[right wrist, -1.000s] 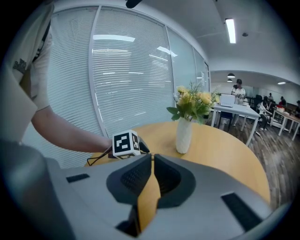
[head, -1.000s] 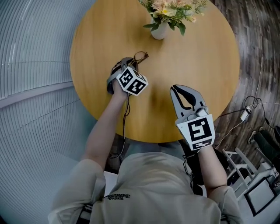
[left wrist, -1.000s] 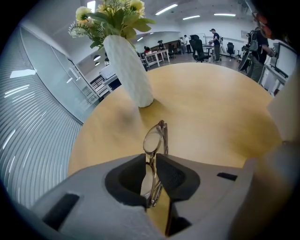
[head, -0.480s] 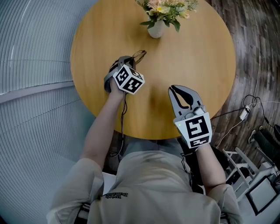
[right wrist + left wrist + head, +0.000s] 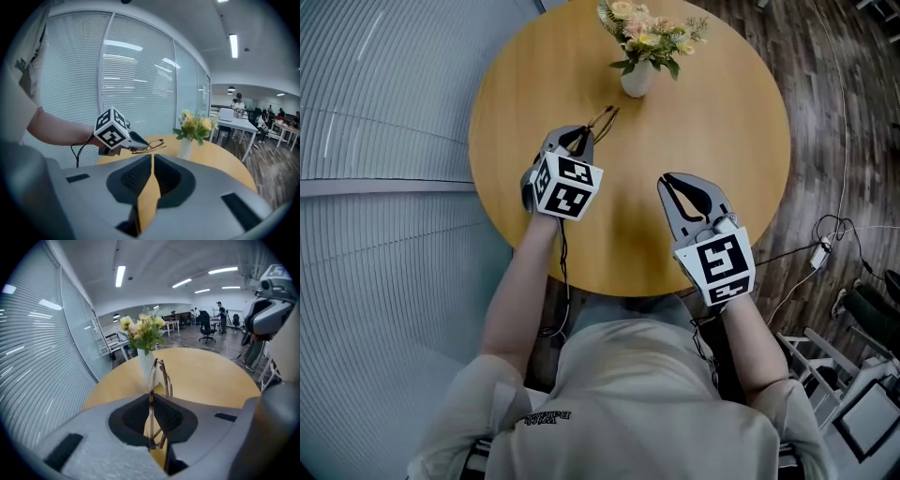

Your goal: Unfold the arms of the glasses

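My left gripper (image 5: 578,138) pinches the glasses (image 5: 604,120) near the vase (image 5: 636,81), I'd say to steady them; right gripper (image 5: 682,184), farther from it, is pressed together, empty.

Head view: looking steeply down on the flower vase (image 5: 637,77). Left gripper view: facing the vase closely, low. Right gripper view: facing it from farther back, also taking in the left gripper (image 5: 139,143).
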A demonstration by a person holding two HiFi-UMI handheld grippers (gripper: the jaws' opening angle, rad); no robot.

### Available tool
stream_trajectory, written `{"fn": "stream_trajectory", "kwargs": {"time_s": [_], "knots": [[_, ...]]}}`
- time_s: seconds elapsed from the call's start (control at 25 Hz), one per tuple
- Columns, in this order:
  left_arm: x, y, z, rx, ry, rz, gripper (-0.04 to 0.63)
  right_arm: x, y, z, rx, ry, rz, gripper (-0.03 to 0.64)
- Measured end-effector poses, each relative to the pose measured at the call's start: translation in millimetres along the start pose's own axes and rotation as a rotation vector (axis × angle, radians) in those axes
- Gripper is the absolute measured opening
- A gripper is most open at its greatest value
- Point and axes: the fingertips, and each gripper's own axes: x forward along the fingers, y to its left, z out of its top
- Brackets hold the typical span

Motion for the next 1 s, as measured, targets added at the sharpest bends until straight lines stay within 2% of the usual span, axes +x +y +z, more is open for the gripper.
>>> {"fn": "stream_trajectory", "kwargs": {"time_s": [0.2,0.52,0.72,1.0], "knots": [[-57.7,4.2,36.8,-0.056,-0.126,0.019,0.041,-14.6,4.3,40.8,-0.045,-0.076,-0.013,0.038],[-153.2,11.3,100.6,-0.077,-0.324,0.074,0.041,-54.1,-8.2,110.1,-0.098,-0.21,-0.068,0.037],[-202.0,9.1,127.7,-0.123,-0.442,0.108,0.041,-76.8,-13.2,144.7,-0.114,-0.281,-0.098,0.037],[-265.0,16.6,163.0,-0.125,-0.603,0.16,0.041,-108.4,2.0,185.4,-0.163,-0.378,-0.095,0.037]]}}
